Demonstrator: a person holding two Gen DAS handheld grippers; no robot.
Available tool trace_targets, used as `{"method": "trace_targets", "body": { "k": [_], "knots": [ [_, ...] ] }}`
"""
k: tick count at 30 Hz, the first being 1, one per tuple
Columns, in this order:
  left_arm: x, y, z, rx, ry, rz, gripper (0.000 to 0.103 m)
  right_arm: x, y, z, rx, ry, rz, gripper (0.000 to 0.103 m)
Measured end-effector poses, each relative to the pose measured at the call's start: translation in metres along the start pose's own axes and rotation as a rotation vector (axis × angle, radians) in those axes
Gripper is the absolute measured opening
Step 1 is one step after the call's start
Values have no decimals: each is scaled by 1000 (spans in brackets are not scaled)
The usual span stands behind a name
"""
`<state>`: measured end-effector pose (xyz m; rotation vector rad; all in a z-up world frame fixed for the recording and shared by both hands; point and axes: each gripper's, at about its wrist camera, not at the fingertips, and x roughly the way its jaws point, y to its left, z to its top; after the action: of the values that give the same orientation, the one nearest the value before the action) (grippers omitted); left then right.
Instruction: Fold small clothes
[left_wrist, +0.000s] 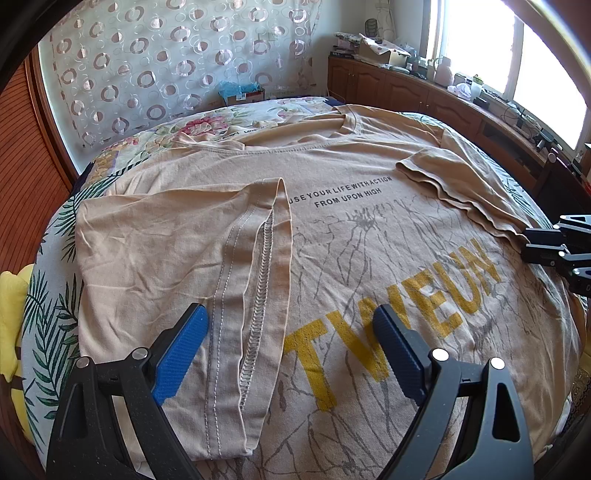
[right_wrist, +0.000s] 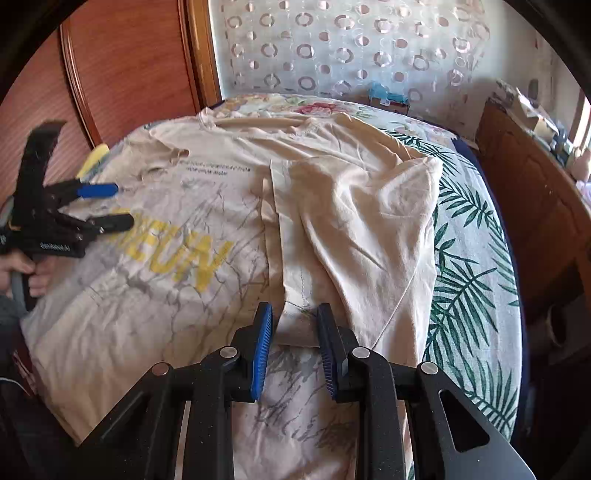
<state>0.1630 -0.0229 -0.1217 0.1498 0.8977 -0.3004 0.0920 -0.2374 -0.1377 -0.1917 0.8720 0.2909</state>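
**Mia:** Where is the shirt?

**Ben:** The tan T-shirt (left_wrist: 351, 229) lies flat on the bed (left_wrist: 55, 295), with its picture side up. It has big yellow letters on it. One side is folded in over the front, so you can see the stitching on the hem.

**Mia:** What is the left gripper (left_wrist: 291, 325) doing?

**Ben:** Its jaws are wide open. It hangs over the shirt. The folded hem runs between the two blue pads (left_wrist: 177, 354), closer to the left one. The pads are not squeezing the cloth.

**Mia:** And the right gripper (right_wrist: 293, 332)?

**Ben:** Its jaws are close together. A narrow strip of the other folded side sits right between them. The cloth looks pulled up into a ridge that leads away from the jaws. I think the pads pinch it, so it is holding the shirt.

**Mia:** Can you see who holds them?

**Ben:** Just a hand (right_wrist: 22, 273) on the left gripper's handle, at the edge of the right camera's view.
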Motion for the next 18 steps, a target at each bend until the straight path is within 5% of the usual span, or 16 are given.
{"method": "trace_targets", "body": {
  "k": [5, 12, 18],
  "knots": [
    [0, 0, 0, 0, 0, 0, 91, -1, 8, 1, -42, -8, -26, 8],
    [0, 0, 0, 0, 0, -1, 91, -19, 4, 6, -11, -59, 86, 6],
    [0, 0, 0, 0, 0, -1, 91, -10, 7, 4, -31, -27, 81, 6]
  ]
}}
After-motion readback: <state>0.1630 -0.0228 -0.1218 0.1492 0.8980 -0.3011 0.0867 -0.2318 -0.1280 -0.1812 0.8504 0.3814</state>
